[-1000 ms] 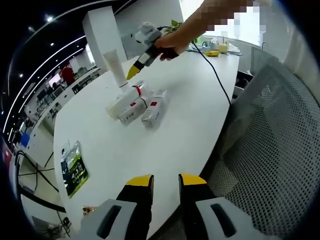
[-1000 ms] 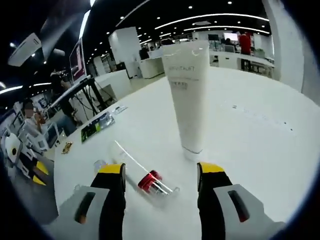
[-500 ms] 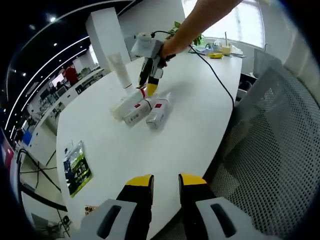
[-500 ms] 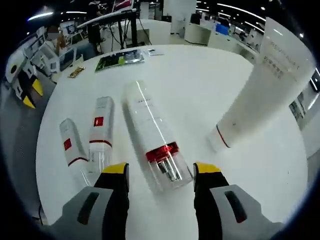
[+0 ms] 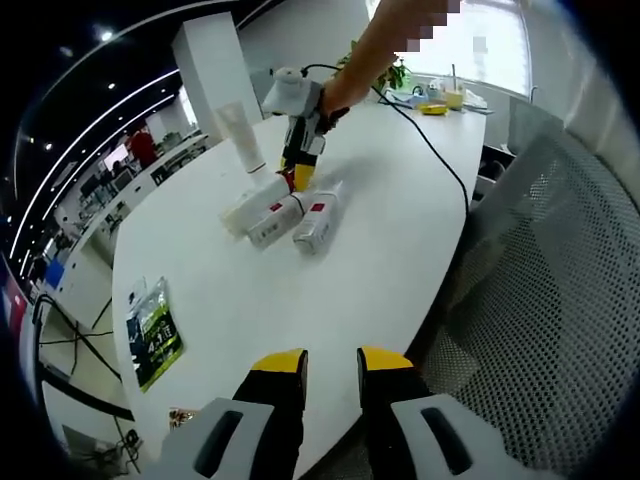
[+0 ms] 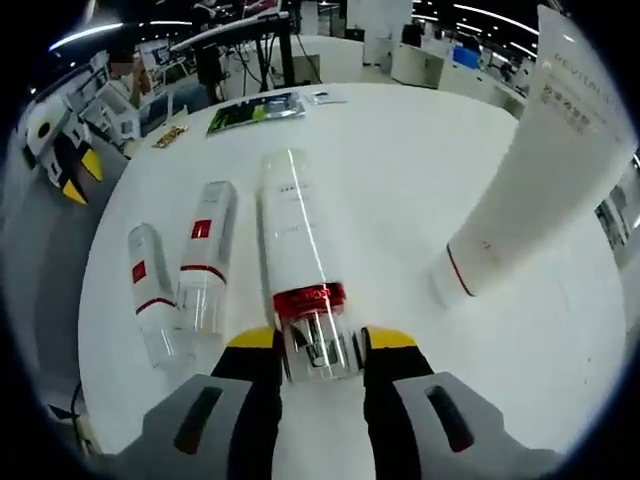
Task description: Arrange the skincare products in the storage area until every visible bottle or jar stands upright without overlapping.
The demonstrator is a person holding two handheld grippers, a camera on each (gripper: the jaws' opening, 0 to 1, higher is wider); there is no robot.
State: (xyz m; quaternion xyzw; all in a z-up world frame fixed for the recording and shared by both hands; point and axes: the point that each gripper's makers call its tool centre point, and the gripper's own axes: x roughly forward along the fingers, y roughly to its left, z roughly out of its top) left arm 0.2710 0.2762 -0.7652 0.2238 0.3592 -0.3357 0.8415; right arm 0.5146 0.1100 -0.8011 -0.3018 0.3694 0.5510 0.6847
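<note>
Three clear bottles with red marks lie side by side on the white table (image 5: 330,290). The largest bottle (image 6: 295,235) has a red band and a clear cap; two smaller bottles (image 6: 205,255) (image 6: 148,285) lie to its left. A white tube (image 6: 535,170) stands on its cap just beyond them, also seen as the tube (image 5: 243,135) in the left gripper view. My right gripper (image 6: 320,340) is shut on the large bottle's clear cap, one jaw on each side. From the left gripper view, the right gripper (image 5: 299,178) points down at the bottle group (image 5: 285,212). My left gripper (image 5: 331,362) hovers over the near table edge, narrowly open and holding nothing.
A green packet (image 5: 153,330) lies near the table's left edge. A black cable (image 5: 440,160) runs across the table from the right gripper. A grey mesh chair (image 5: 540,300) stands close on the right. Small items (image 5: 437,100) sit at the far end.
My right gripper left the standing tube, came down over the lying bottles, and its jaws closed in on the large bottle's cap. My left gripper stayed put.
</note>
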